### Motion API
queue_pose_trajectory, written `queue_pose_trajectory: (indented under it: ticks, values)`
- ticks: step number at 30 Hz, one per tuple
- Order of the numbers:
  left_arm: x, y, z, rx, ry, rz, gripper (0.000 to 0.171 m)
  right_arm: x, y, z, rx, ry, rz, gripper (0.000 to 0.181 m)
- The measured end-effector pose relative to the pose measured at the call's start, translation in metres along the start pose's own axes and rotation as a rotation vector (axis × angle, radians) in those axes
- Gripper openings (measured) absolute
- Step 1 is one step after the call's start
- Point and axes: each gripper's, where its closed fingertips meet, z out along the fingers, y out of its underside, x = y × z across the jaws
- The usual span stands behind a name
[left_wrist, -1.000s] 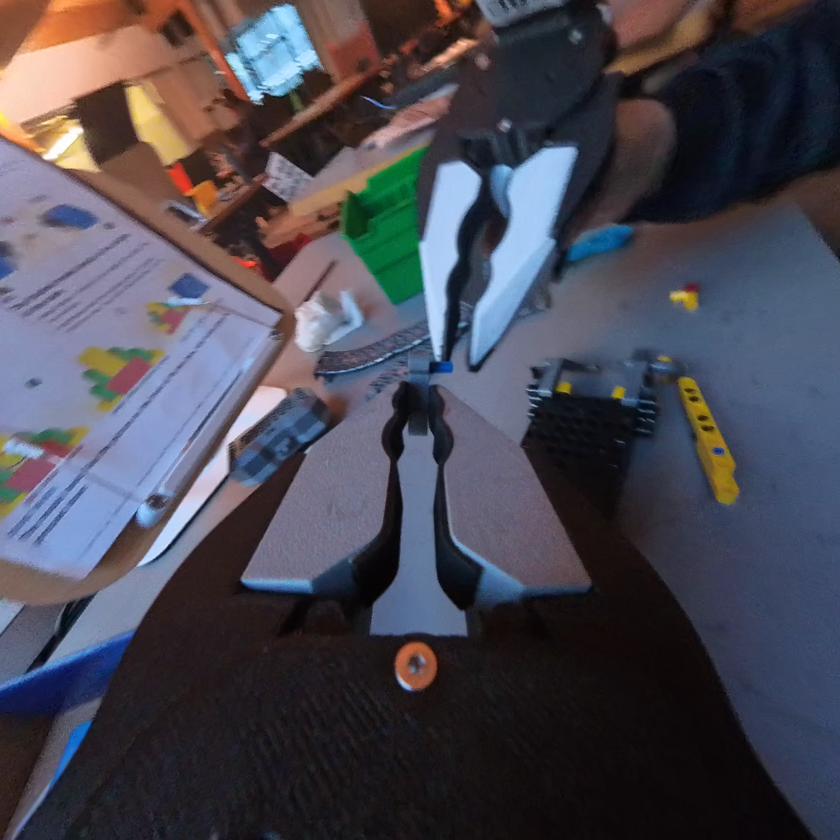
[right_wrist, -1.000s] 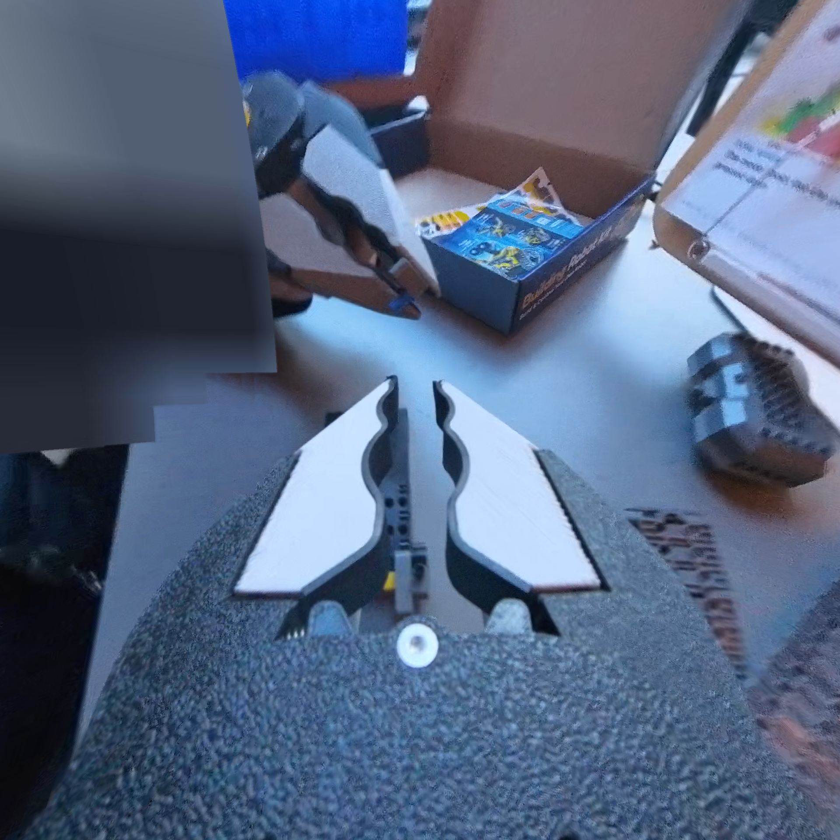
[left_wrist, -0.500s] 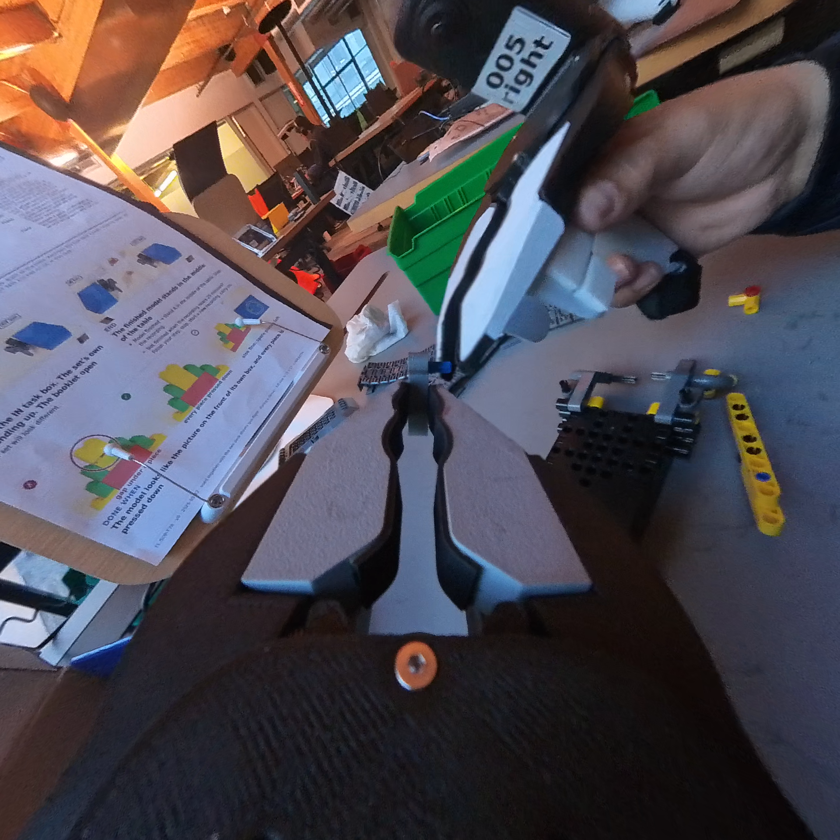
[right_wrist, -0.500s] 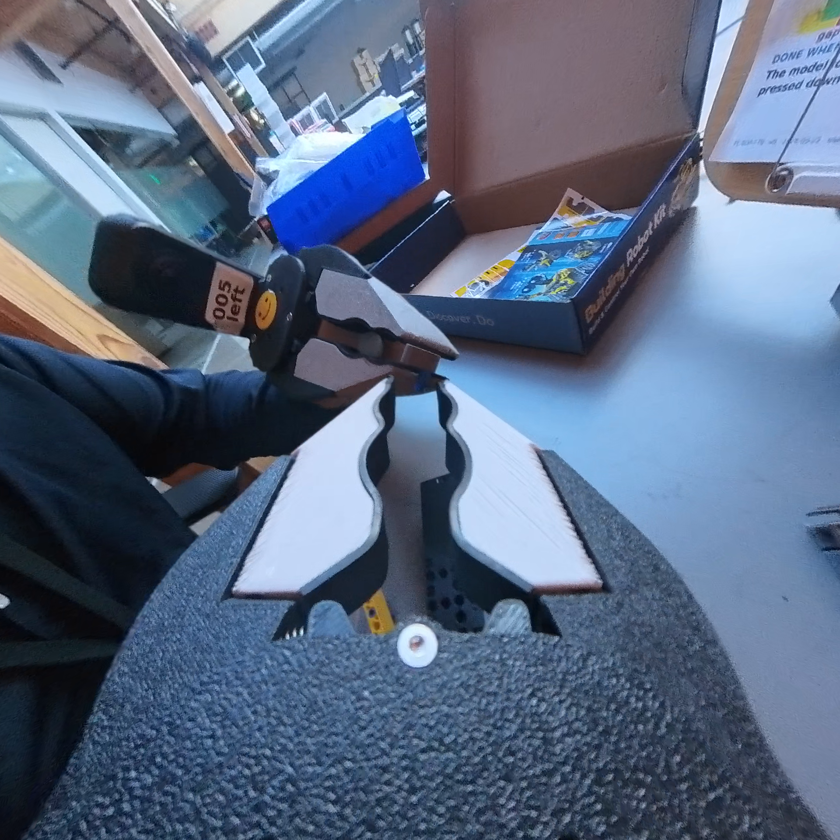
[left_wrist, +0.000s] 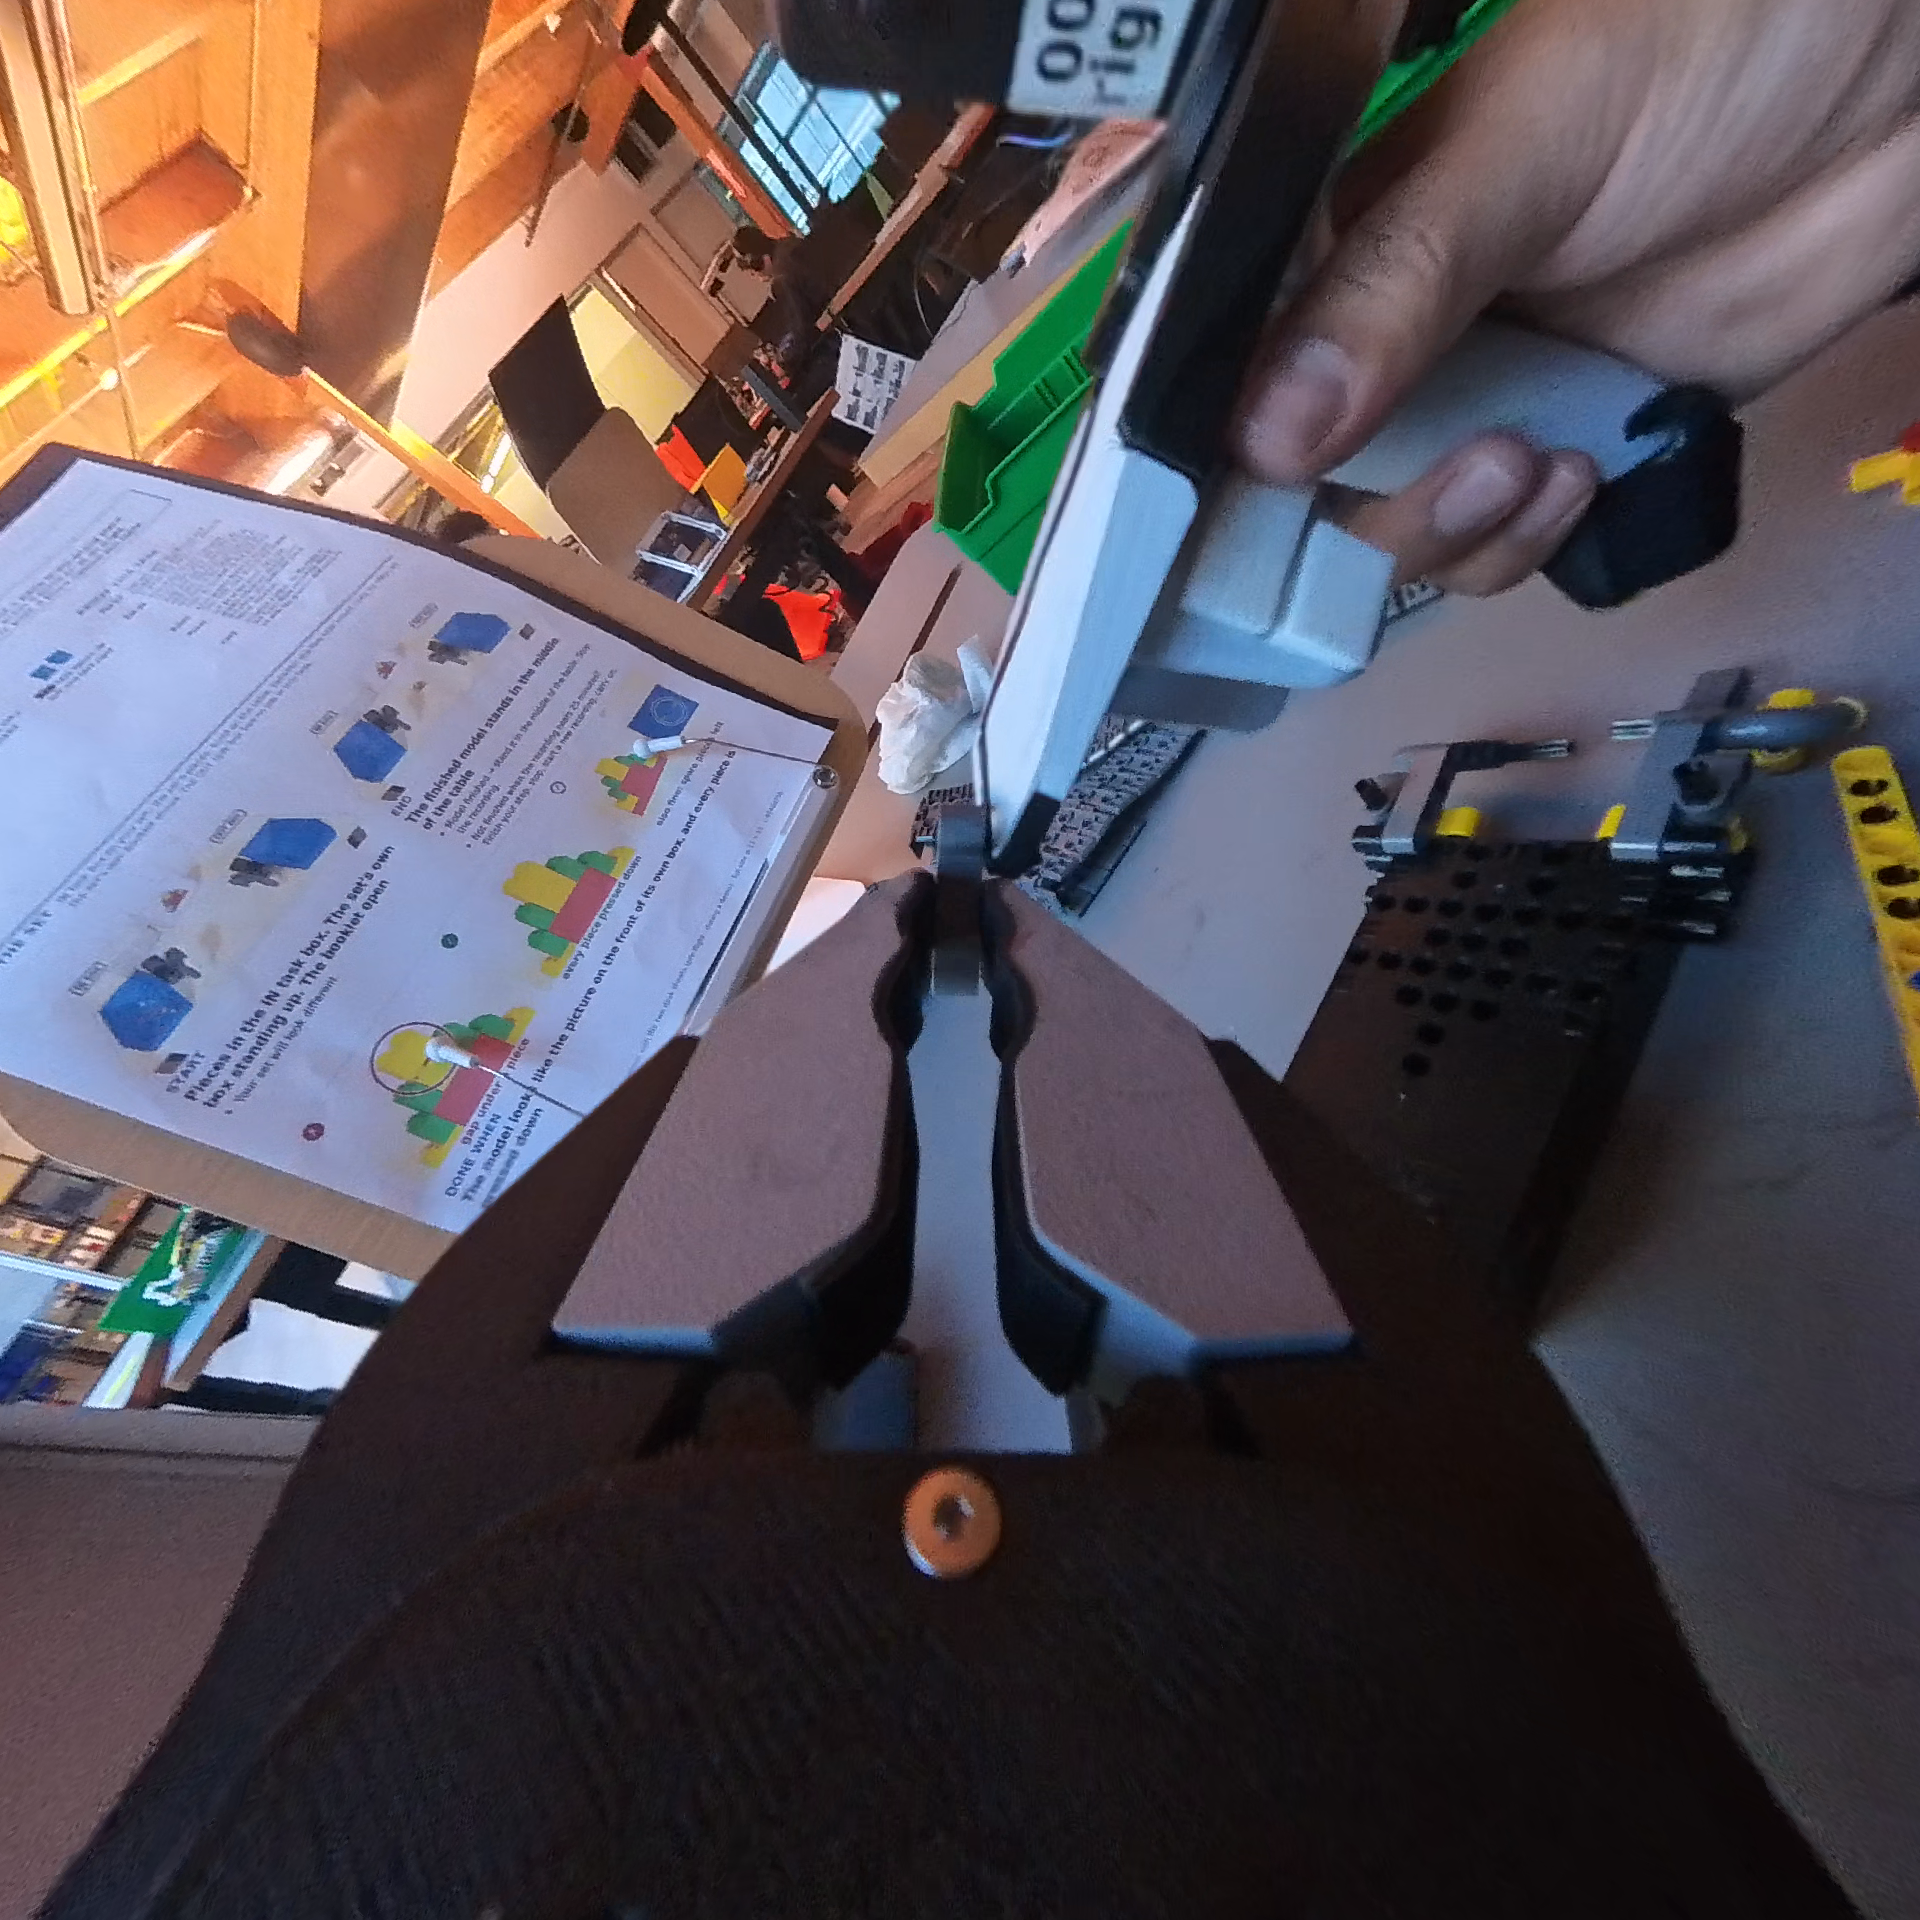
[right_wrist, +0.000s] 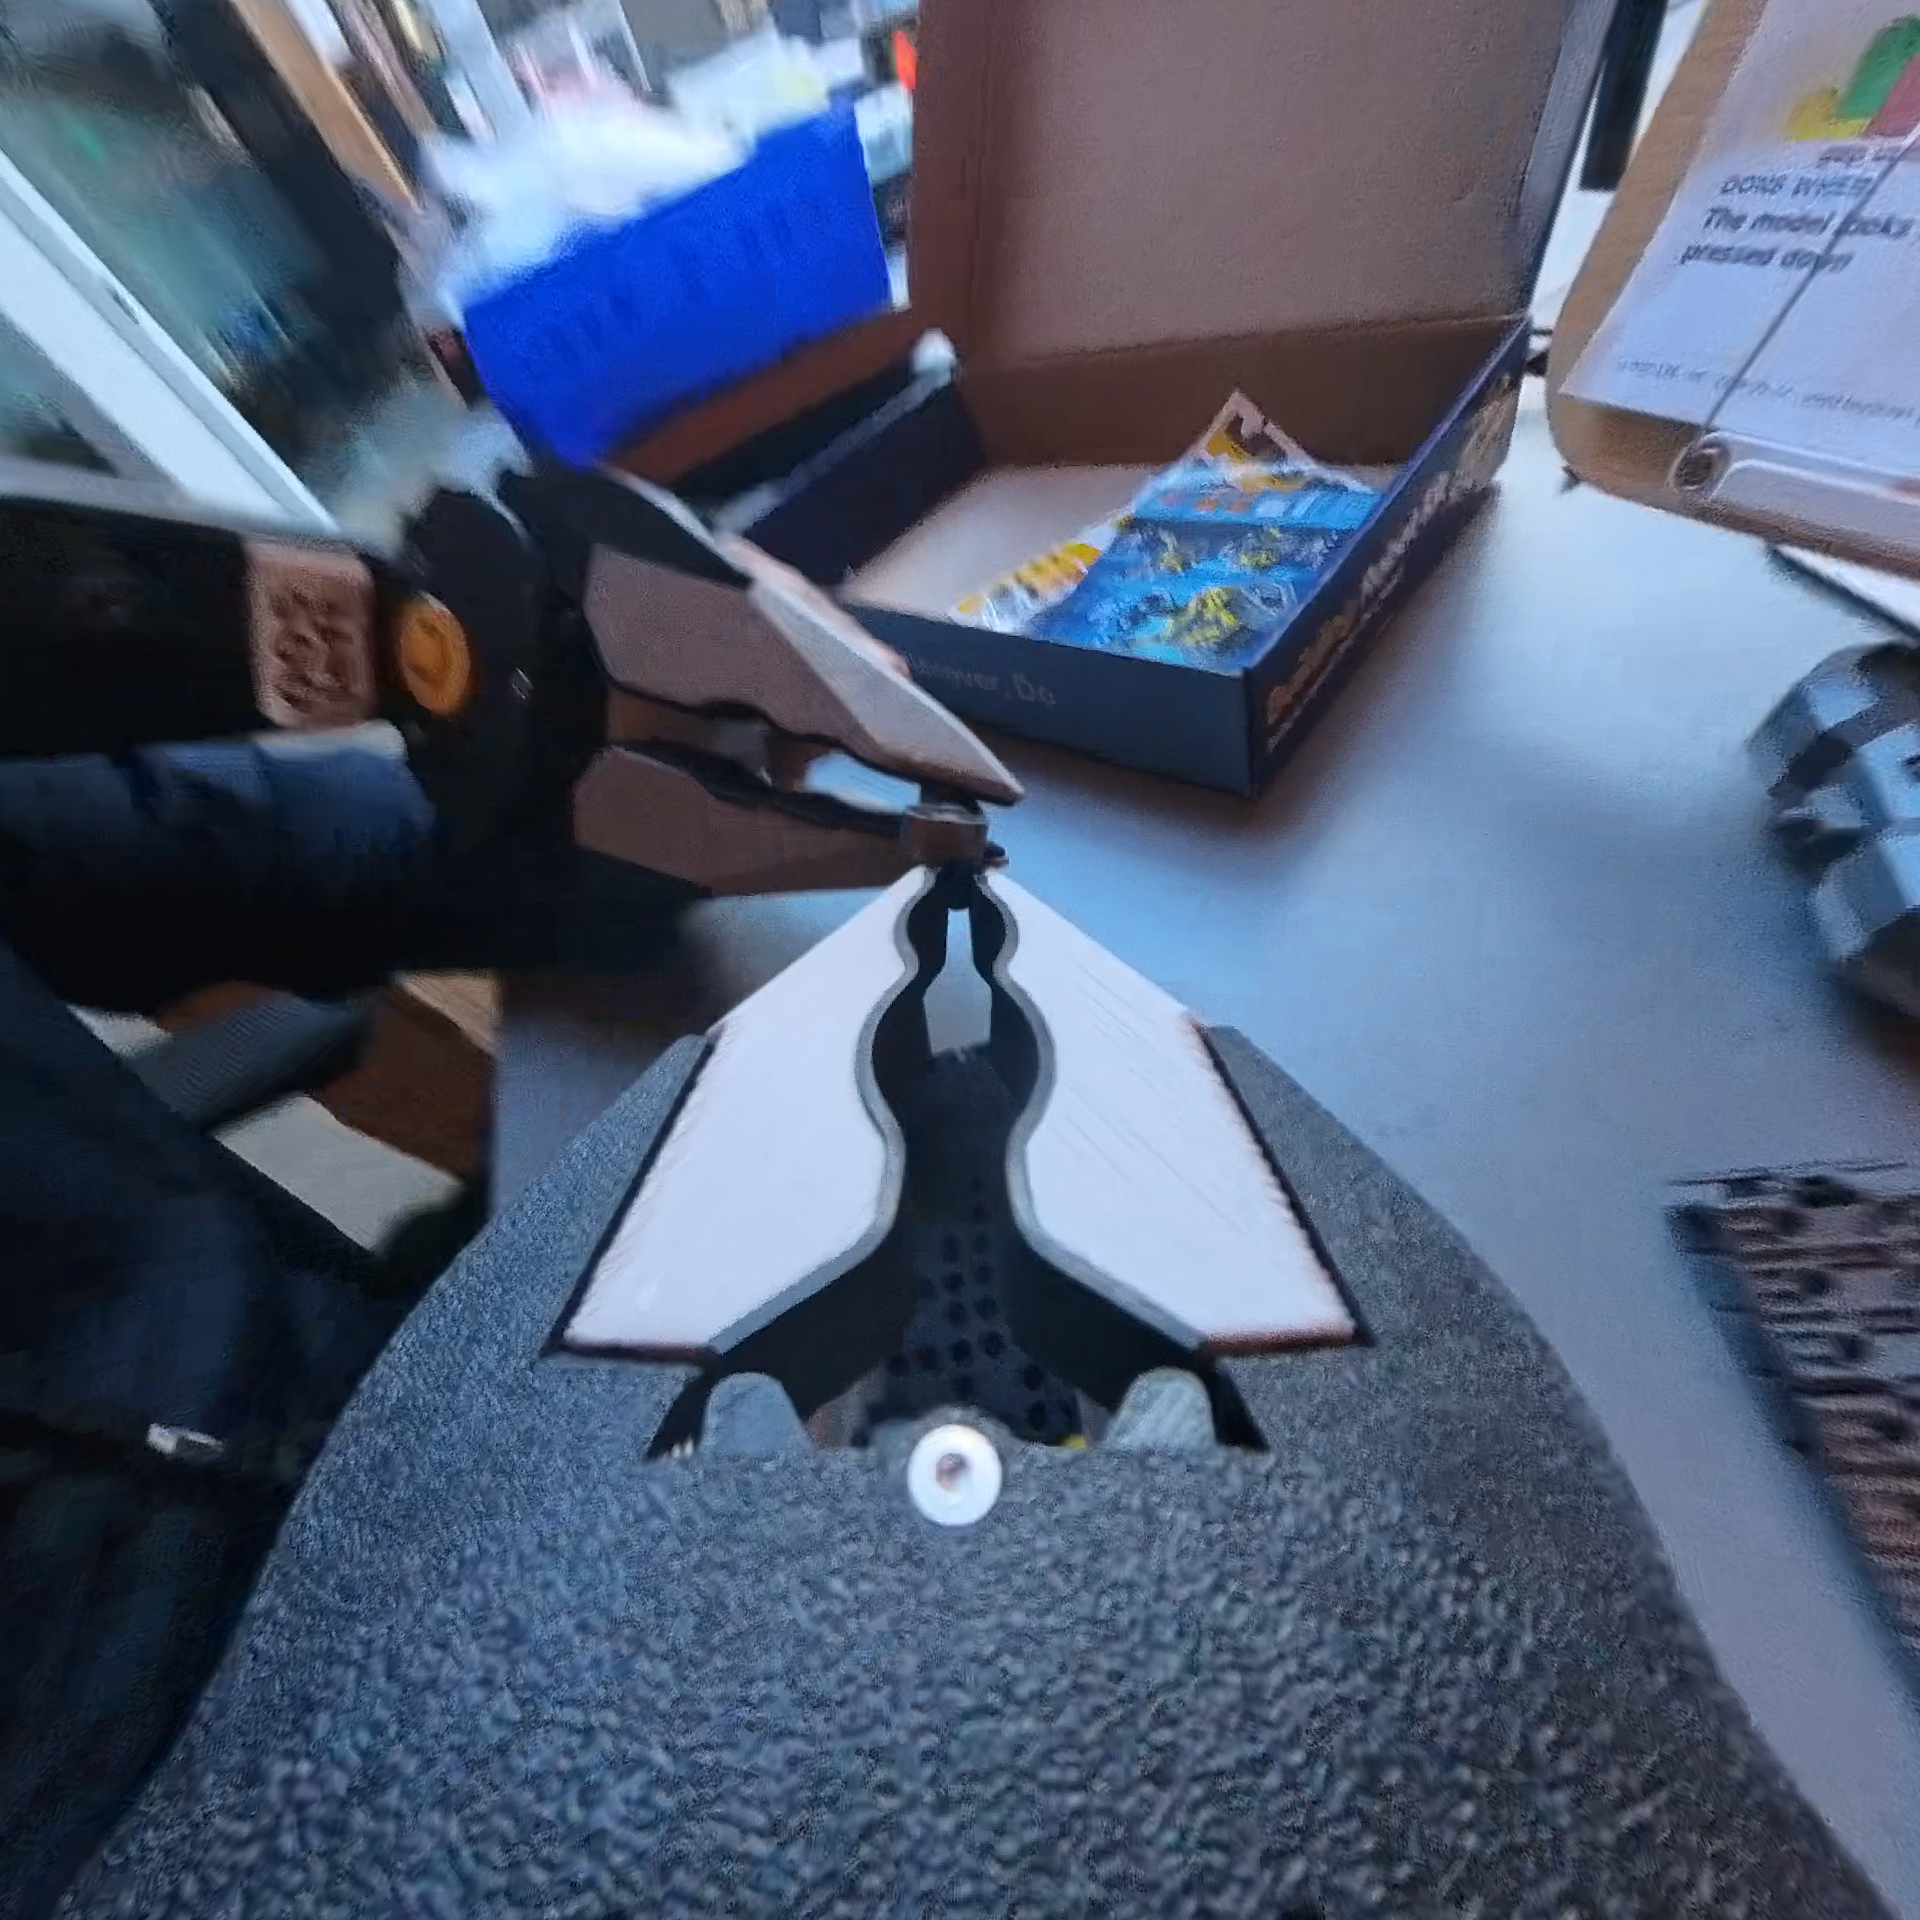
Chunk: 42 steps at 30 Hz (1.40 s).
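My left gripper (left_wrist: 957, 914) is shut on a small grey piece (left_wrist: 956, 951) and holds it above the table. My right gripper (left_wrist: 1003, 847), held by a hand (left_wrist: 1558, 239), comes down from the upper right, and its tip meets the end of that piece. In the right wrist view my right gripper (right_wrist: 958, 896) has its fingertips pinched together on a small dark pin (right_wrist: 954, 902) that sticks out of the grey piece (right_wrist: 940, 823) in the left gripper (right_wrist: 961, 816). The pin's shape is blurred. A black perforated block (right_wrist: 956, 1278) shows below, through the finger gap.
A black perforated block (left_wrist: 1507, 987) with grey and yellow parts and a yellow beam (left_wrist: 1881, 862) lie to the right. An instruction sheet on a board (left_wrist: 364, 831), crumpled paper (left_wrist: 925, 707), a green bin (left_wrist: 1018, 468), an open box with a booklet (right_wrist: 1195, 582), a grey tyre (right_wrist: 1860, 821). Left and right tips are no more than a few centimetres apart. My right tips are roughly 10 centimetres from the black perforated block (left_wrist: 1507, 987).
My right gripper was open and apart from the left one; it has come to the left gripper's tip and closed there. The left gripper has kept its hold on the grey piece.
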Motion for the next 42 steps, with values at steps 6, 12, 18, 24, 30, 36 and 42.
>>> queue_pose_trajectory:
  ticks: [6, 12, 18, 24, 30, 36, 42]
  values:
    - [-0.052, 0.004, -0.021, -0.049, -0.198, 0.015, 0.005, 0.020, 0.049, -0.003, -0.410, 0.235, -0.400, 0.002]
    - [-0.016, 0.011, -0.005, -0.027, 0.023, -0.104, 0.005, 0.047, -0.013, -0.063, -0.247, 0.433, -0.385, 0.003]
    - [0.028, 0.029, 0.014, -0.120, 0.204, -0.132, 0.005, 0.125, -0.036, -0.220, -0.292, 0.915, -0.335, 0.003]
    - [0.032, 0.015, 0.012, -0.043, 0.244, -0.201, 0.005, 0.185, 0.013, -0.335, -0.407, 1.121, -0.011, 0.047]
    - [0.037, 0.012, 0.014, -0.007, 0.262, -0.210, 0.005, 0.176, 0.022, -0.336, -0.247, 1.039, 0.134, 0.053]
    - [0.047, 0.005, 0.015, 0.038, 0.271, -0.165, 0.005, 0.077, 0.006, -0.195, -0.019, 0.492, 0.174, 0.040]
    - [0.057, -0.012, 0.010, 0.116, 0.272, -0.075, 0.005, 0.004, 0.026, -0.069, 0.003, 0.149, 0.171, 0.033]
